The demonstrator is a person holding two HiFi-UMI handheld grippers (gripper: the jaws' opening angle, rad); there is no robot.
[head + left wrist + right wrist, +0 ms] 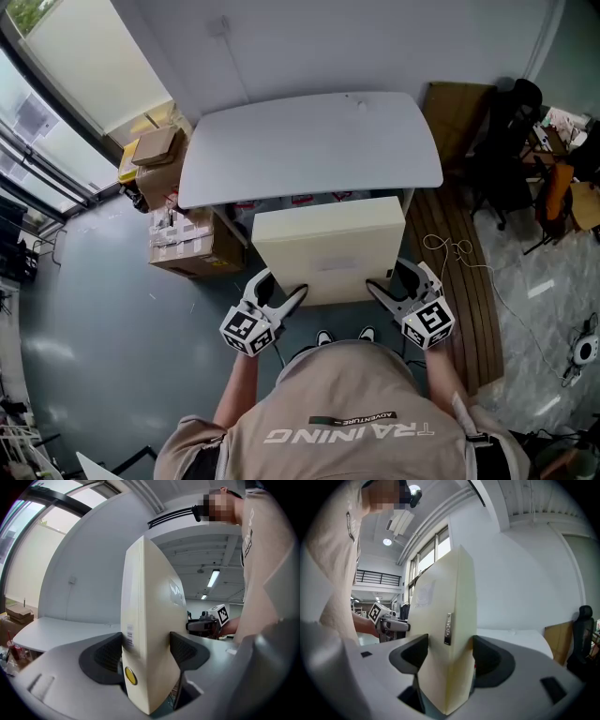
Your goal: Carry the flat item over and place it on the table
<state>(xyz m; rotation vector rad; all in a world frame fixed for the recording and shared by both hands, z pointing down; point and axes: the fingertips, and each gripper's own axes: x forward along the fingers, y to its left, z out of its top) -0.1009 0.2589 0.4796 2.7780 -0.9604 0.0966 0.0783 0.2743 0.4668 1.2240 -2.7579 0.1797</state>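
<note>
A flat cream-coloured box (328, 244) hangs level in front of the person, its far edge just under the near edge of the white table (309, 141). My left gripper (279, 291) is shut on the box's near left corner, my right gripper (398, 281) on its near right corner. In the left gripper view the box (150, 620) stands edge-on between the dark pads (108, 656), which press on both faces. The right gripper view shows the same grip on the box (445, 606), with pads (487, 658) on each side. The tabletop carries nothing.
Cardboard boxes (159, 159) and a wrapped carton (192, 244) stand on the floor left of the table. A slatted wooden panel (459, 281) with a loose cable (450, 248) lies at the right, a black chair (511, 141) behind it. Windows run along the left.
</note>
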